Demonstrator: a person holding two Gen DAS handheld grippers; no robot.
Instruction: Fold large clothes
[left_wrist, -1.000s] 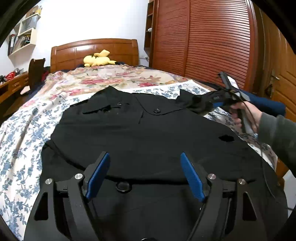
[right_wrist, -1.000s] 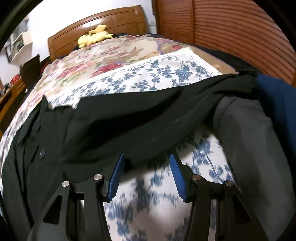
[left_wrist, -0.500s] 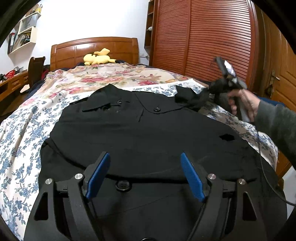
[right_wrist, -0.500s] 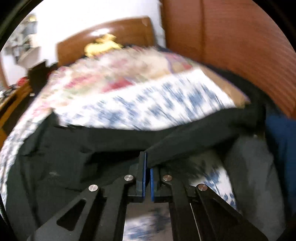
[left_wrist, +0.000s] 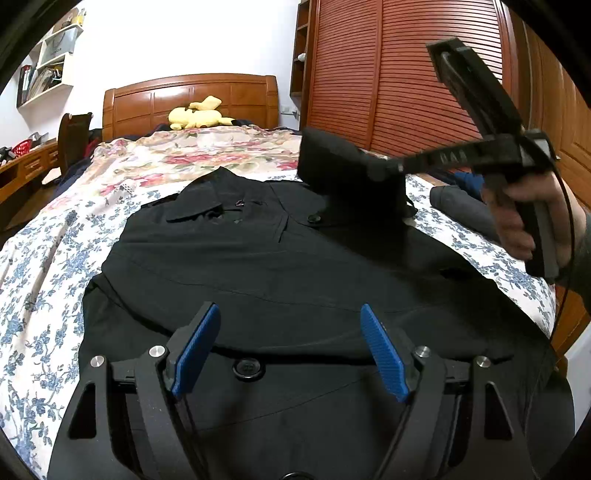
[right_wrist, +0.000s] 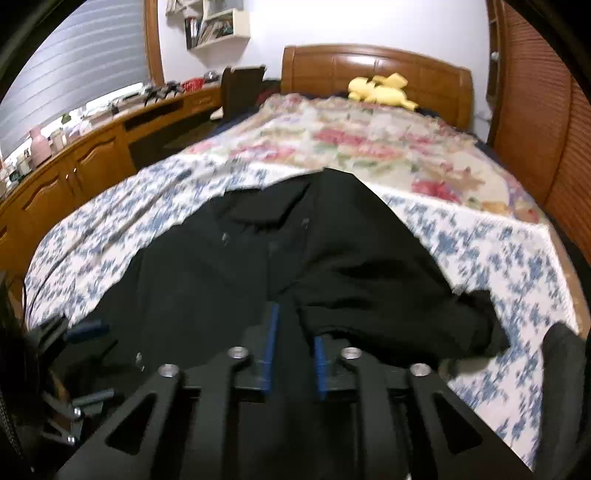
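Note:
A black coat (left_wrist: 295, 266) lies front up on the bed, collar toward the headboard, a large button (left_wrist: 248, 367) near its hem. My left gripper (left_wrist: 289, 308) hovers over the hem, open and empty. A hand (left_wrist: 517, 214) holds my right gripper (left_wrist: 373, 171) above the coat's right shoulder, with the right sleeve (left_wrist: 343, 170) raised at its tips. In the right wrist view the sleeve (right_wrist: 369, 295) is folded inward over the coat (right_wrist: 207, 266). There my right gripper (right_wrist: 295, 325) is opening, its pads apart, and the cuff edge lies at the right pad's tip.
The bed's flowered sheet (left_wrist: 51, 258) ends at the right edge by a slatted wardrobe (left_wrist: 388, 74). A grey garment (left_wrist: 461, 210) lies at that edge. A yellow plush toy (left_wrist: 197, 116) rests by the headboard. A wooden desk (right_wrist: 74, 166) runs along the left side.
My right gripper shut on the sleeve at the bed's right edge, lifted it and swung it left over the coat; its jaws now stand apart. My left gripper has not moved.

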